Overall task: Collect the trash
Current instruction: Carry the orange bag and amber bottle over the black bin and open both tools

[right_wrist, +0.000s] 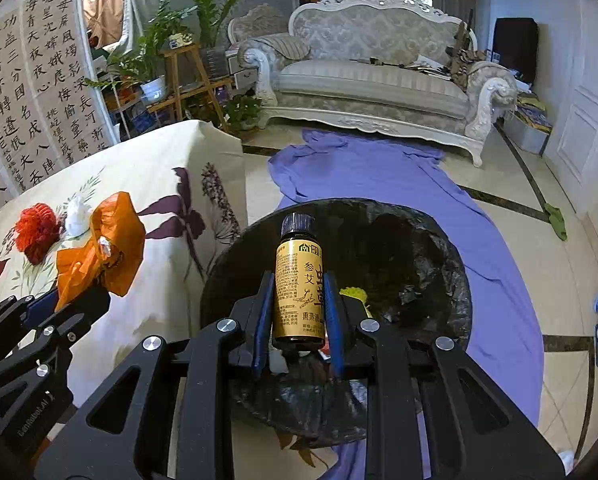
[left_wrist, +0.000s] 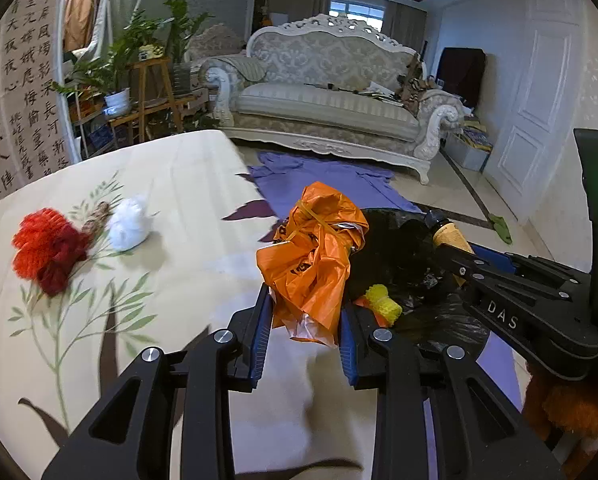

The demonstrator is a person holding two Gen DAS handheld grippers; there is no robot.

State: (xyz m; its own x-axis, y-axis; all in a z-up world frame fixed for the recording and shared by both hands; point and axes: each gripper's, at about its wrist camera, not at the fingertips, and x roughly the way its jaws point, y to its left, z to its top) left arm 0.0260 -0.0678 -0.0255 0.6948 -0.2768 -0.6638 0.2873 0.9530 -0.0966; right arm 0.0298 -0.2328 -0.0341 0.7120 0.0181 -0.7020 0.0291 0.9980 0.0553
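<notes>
R gripper (right_wrist: 299,304) pinching a small bottle (right_wrist: 299,288) between the blue pads, bottle upright, black cap up, gold label w/ dark print; it hangs over the open mouth of the black-lined bin (right_wrist: 439,280). Step in hand, I judge: drop it. Best done by keeping it centred over the opening, then spreading the jaws cleanly so it falls straight, not onto the rim. L gripper (left_wrist: 305,320) clamped on a crumpled orange plastic bag (left_wrist: 311,248), thin, floppy, tied w/ a knot near the top; it's at the table edge, just beside the bin. Bag will trail, so I'd carry it fully over the mouth before letting go. Something yellow (left_wrist: 383,300) already lies inside the bin, prob. netting, view too dark to be sure. Farther out on the flowered tablecloth (left_wrist: 179,208): red mesh wad (left_wrist: 45,248) and white crumpled tissue (left_wrist: 129,222), near each other, not yet collected. Beyond, purple sheet (right_wrist: 379,172) on floor, sofa (right_wrist: 379,72) at back.
</notes>
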